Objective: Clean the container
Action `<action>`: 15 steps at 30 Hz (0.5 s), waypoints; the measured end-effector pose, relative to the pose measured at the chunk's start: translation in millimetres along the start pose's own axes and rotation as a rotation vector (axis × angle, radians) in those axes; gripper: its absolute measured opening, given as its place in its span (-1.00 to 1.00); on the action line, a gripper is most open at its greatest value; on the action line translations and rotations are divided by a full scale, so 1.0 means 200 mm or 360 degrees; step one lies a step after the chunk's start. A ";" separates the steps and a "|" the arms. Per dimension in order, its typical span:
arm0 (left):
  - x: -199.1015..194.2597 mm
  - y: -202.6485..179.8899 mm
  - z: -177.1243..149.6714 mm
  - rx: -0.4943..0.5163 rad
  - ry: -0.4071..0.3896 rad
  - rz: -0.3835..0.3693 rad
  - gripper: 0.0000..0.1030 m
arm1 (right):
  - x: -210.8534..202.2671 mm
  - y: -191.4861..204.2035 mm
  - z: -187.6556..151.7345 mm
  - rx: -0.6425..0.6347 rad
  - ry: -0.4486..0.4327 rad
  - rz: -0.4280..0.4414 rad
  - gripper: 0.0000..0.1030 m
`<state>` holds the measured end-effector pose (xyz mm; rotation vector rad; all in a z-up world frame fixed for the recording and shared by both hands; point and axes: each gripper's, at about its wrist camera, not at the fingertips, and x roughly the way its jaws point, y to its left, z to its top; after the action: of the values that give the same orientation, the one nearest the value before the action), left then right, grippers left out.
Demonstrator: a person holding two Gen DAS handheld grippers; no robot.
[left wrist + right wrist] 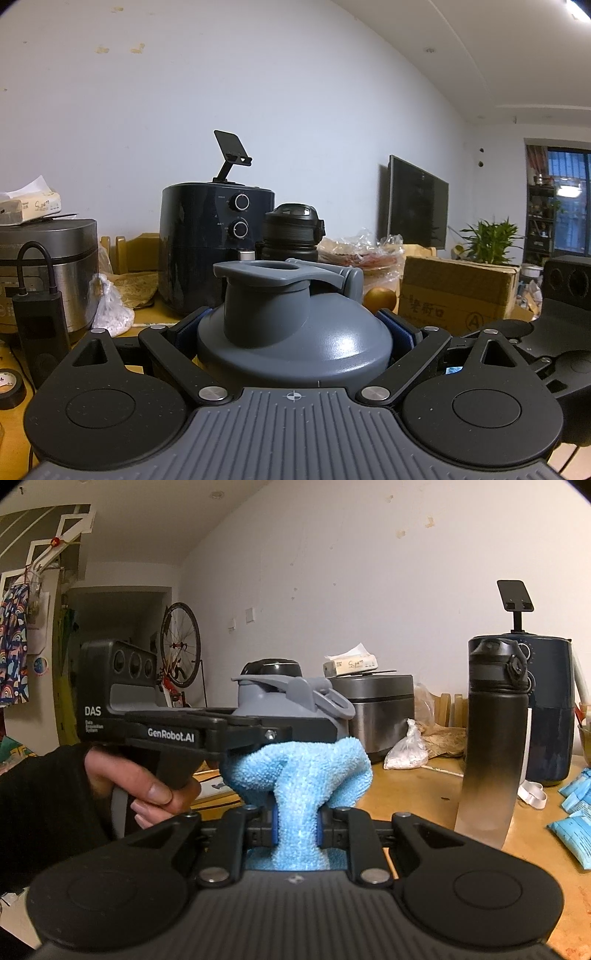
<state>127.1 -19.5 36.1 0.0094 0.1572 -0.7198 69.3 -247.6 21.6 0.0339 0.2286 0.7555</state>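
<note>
A grey bottle-shaped container [295, 332] with a flip lid stands upright between the blue pads of my left gripper [295, 325], which is shut on its shoulder. In the right wrist view the same container [273, 698] shows from the side, held by the left gripper [258, 731] with a person's hand on its handle. My right gripper [295, 830] is shut on a light blue cloth [299, 771]. The bunched cloth presses against the container's side just below the left gripper's fingers, hiding the container's lower body.
On the wooden table [413, 797] stand a black drinking bottle [491, 738], a dark air fryer [207, 251], a steel rice cooker [48, 269], a cardboard box [454, 295], a white bag [404, 753] and blue packets [576, 819]. A power bank [40, 332] leans at left.
</note>
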 end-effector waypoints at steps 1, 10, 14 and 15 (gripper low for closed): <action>0.00 0.00 0.00 0.0000 0.0000 0.0000 0.85 | -0.01 0.00 0.00 0.0003 0.0001 -0.0003 -0.75; -0.01 0.00 -0.01 0.0001 -0.0006 0.0001 0.85 | -0.12 -0.03 -0.04 0.0017 -0.0014 -0.0035 -0.72; -0.01 0.00 -0.01 0.0002 -0.0006 0.0001 0.85 | -0.17 -0.03 -0.05 0.0014 -0.0019 -0.0045 -0.72; -0.01 0.00 -0.01 0.0002 -0.0007 0.0001 0.85 | -0.18 -0.04 -0.05 0.0009 -0.0018 -0.0049 -0.72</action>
<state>126.0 -18.7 34.3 0.0088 0.1525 -0.7191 46.8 -277.5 17.8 0.0397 0.2203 0.7237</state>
